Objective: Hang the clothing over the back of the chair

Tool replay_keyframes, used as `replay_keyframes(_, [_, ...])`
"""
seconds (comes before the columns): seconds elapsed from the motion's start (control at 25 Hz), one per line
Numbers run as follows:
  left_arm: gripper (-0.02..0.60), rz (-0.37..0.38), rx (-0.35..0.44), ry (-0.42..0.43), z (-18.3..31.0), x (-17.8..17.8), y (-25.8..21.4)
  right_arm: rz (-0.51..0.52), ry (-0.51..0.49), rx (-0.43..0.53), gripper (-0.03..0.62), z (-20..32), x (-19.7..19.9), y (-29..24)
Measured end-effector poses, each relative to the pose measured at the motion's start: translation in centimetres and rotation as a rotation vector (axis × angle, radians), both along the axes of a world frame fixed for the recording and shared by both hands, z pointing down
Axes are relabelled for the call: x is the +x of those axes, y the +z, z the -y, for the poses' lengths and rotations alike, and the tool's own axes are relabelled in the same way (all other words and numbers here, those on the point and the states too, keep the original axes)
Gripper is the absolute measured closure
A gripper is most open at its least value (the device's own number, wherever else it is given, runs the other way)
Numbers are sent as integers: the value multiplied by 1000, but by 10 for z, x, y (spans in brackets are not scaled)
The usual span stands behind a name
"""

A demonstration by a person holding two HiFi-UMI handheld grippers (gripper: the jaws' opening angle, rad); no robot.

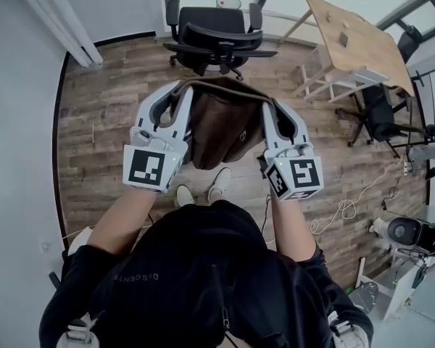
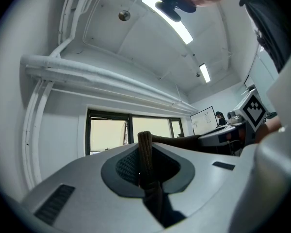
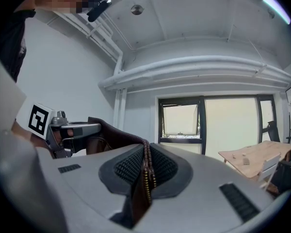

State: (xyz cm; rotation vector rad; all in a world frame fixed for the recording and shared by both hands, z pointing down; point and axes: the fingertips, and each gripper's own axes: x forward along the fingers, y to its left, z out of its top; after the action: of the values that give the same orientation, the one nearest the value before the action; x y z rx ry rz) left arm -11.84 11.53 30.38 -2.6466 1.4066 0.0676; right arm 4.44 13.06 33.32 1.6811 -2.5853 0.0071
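A brown zip-up garment (image 1: pixel 217 122) hangs stretched between my two grippers, held up at chest height above the wooden floor. My left gripper (image 1: pixel 183 87) is shut on its ribbed brown edge (image 2: pixel 145 152). My right gripper (image 1: pixel 270 104) is shut on the edge with the brass zipper (image 3: pixel 146 171). The black office chair (image 1: pixel 216 35) stands beyond the garment, near the far wall, its back towards me. Both grippers point roughly level towards it. In the left gripper view the right gripper's marker cube (image 2: pixel 256 108) shows at the right.
A light wooden table (image 1: pixel 355 38) with white legs stands at the right, a second dark chair (image 1: pixel 380 118) beside it. White cables (image 1: pixel 348 205) and equipment (image 1: pixel 413 234) lie on the floor at the right. White pipes (image 1: pixel 58 20) run along the left wall. My shoes (image 1: pixel 219 183) show below the garment.
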Motion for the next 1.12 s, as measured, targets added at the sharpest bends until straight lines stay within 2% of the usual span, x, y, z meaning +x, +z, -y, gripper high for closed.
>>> replay_keyframes(0.88, [532, 26, 61, -173, 88, 52, -20, -1, -187, 37, 546, 112, 51, -16])
replay_keyframes(1.12, [532, 24, 77, -186, 104, 64, -32, -2, -216, 44, 546, 131, 63, -25])
